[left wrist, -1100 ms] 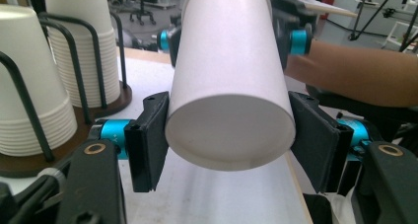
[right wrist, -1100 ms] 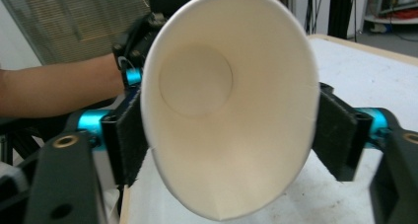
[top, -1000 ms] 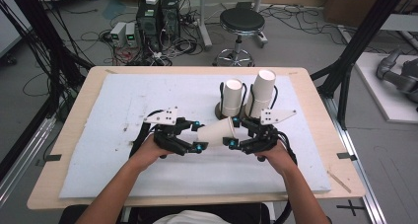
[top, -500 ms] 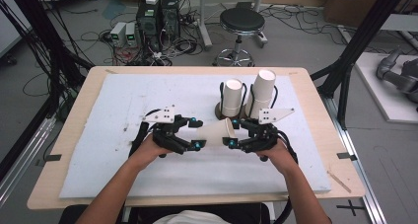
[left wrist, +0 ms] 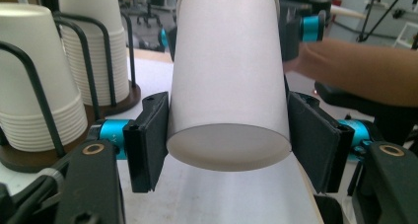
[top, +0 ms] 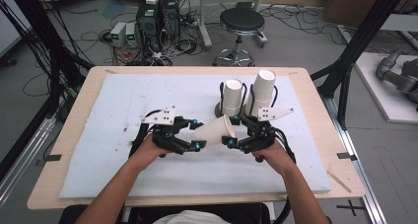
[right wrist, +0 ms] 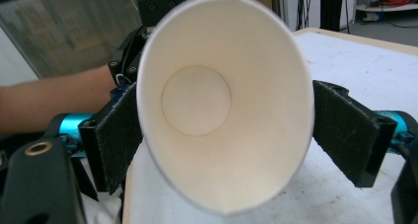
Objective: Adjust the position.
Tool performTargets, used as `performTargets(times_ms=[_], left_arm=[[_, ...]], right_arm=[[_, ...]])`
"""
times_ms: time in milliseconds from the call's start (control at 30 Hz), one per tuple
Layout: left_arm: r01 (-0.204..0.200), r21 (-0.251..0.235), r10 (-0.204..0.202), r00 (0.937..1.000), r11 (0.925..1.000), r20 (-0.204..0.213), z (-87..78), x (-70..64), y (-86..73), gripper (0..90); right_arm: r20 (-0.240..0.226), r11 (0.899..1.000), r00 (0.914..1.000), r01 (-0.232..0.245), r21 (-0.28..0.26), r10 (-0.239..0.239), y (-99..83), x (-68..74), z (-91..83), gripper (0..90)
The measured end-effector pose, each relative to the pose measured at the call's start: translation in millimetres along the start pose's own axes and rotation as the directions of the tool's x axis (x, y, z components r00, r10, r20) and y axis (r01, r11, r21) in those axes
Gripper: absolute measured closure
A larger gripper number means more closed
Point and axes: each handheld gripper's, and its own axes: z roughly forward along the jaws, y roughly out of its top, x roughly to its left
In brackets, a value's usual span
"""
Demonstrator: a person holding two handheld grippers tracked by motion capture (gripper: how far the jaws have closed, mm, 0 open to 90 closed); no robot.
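Between both claws (top: 196, 134) (top: 230, 131) lies the paper cup (top: 215, 130)

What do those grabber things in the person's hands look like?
Each gripper, left gripper and right gripper, is black, with turquoise knobs, flat dark padded fingers and brass-ringed holes. A grey three-cornered plate sits on top, and black cables trail off. The forearms are bare.

A robotics lab or workshop is indicated. A wooden table (top: 315, 135) covered by a white foam sheet (top: 118, 110) is framed by black metal struts (top: 365, 41). Computer towers (top: 157, 12) and tangled cables (top: 64, 41) are seen on the grey floor, beside a round stool (top: 241, 22).
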Motion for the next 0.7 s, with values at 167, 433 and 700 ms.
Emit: performTargets(times_ms=[167, 433, 700], left_arm=[[-0.004, 0.017, 0.004, 0.9999, 0.9999, 0.015, 3.8, -1.3, -1.5, 35.1], [0.028, 0.031, -0.028, 0.9996, 0.9991, -0.009, 7.7, -0.2, -4.3, 32.9], [0.026, 0.0, -0.026, 0.9992, 0.9997, -0.031, 2.4, 0.4, -1.7, 27.5]], right_arm=[[-0.012, 0.999, 0.9993, 0.035, 0.0, -0.035, -1.1, 3.0, 7.9, 20.5], [-0.034, 0.998, 0.9977, 0.059, -0.006, -0.059, 1.9, 3.0, 2.9, 36.7], [-0.042, 0.999, 0.9982, 0.044, 0.021, -0.043, 3.2, 1.9, 1.6, 38.1]])
